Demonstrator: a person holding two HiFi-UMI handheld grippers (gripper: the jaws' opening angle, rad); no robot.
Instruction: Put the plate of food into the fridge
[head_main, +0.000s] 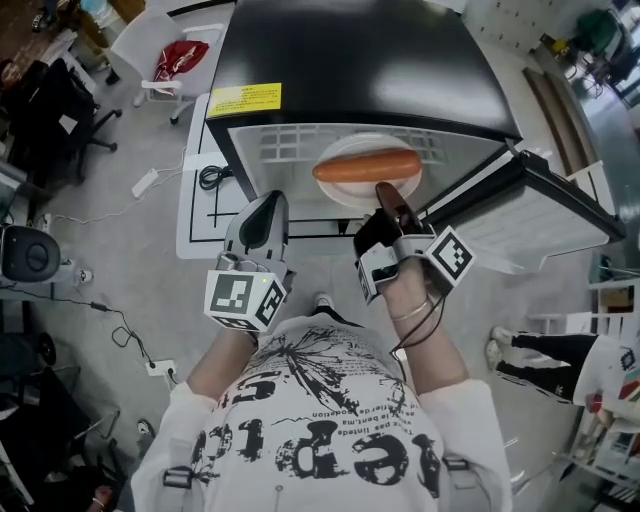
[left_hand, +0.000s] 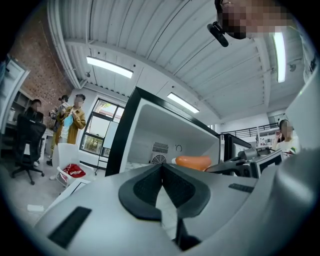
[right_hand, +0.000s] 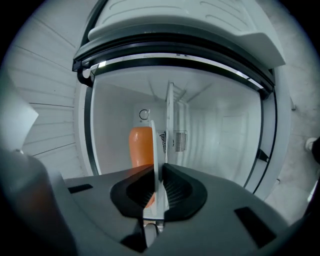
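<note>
Frame centre: the right gripper (head_main: 384, 192) pinches the rim of a plate (head_main: 366, 144) bearing a sausage (head_main: 367, 165) at the open fridge (head_main: 350, 60); just left, the left gripper (head_main: 270, 200) has its jaws pressed together, empty.

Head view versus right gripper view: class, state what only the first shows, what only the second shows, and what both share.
Only the head view: the left gripper, shut and empty; the yellow label on the fridge's black top; the person's printed shirt.
Only the right gripper view: the vent on the fridge's back wall, and the plate's rim edge-on, pinched between the jaws.
Both: the right gripper shut on the white plate, which carries an orange sausage, at the fridge opening.
</note>
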